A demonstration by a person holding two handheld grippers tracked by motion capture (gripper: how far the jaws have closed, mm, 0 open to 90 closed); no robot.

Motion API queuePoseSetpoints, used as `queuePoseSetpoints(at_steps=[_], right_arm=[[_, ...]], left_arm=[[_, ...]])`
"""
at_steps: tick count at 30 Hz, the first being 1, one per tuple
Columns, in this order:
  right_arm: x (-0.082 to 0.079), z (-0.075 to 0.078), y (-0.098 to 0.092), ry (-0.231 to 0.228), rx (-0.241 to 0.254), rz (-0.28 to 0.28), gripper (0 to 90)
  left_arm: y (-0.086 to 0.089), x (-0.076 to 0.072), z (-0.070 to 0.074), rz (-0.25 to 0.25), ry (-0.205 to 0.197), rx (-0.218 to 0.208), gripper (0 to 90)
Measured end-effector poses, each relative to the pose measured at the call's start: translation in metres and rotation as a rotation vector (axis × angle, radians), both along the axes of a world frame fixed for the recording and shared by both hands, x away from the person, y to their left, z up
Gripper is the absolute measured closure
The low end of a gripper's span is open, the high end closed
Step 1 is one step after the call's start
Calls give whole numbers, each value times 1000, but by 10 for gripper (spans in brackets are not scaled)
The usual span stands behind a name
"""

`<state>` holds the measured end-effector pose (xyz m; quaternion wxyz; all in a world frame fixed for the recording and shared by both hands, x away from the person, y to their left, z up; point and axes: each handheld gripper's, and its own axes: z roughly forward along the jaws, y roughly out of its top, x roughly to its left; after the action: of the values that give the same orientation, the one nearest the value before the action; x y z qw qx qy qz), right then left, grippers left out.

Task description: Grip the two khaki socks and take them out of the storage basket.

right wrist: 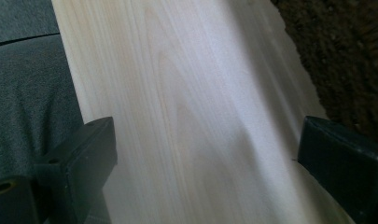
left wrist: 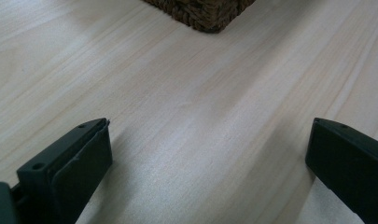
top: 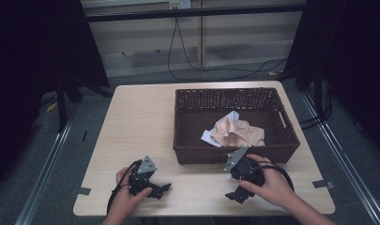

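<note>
Wicker basket [top: 187, 122] holds crumpled cloth [top: 237, 132] beyond left gripper [top: 160, 189], right gripper [top: 235, 193]; both rest gaping, empty, on tabletop [top: 140, 122].

Bare table [top: 136, 122] left of basket [top: 187, 101]

Pale wooden table [top: 140, 122] on grey floor [top: 47, 187], dim dark surroundings.

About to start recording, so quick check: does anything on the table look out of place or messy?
Nothing stands out. The wicker basket sits squarely on the table, crumpled cloth inside it. The left gripper and right gripper are open and hold nothing.
</note>
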<state>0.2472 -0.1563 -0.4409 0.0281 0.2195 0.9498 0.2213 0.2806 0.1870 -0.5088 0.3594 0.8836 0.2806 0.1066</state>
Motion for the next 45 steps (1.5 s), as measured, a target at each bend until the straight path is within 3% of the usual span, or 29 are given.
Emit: queuePoseSetpoints(at_steps=[14,22,28,37,45], right_arm=[[11,44,2,41,-65,34,52],[17,58,0,53,-101,40,53],[23,71,-3,67,-100,37,56],[42,93,-6,81,-84,-8,54],[73,100,-15,82,-79,-108,48]], left_arm=[[0,0,0,0,0,0,0],[0,0,0,-1,0,1,0],[0,0,0,-2,0,0,0],[0,0,0,-1,0,1,0],[-1,0,-1,8,3,-12,0]])
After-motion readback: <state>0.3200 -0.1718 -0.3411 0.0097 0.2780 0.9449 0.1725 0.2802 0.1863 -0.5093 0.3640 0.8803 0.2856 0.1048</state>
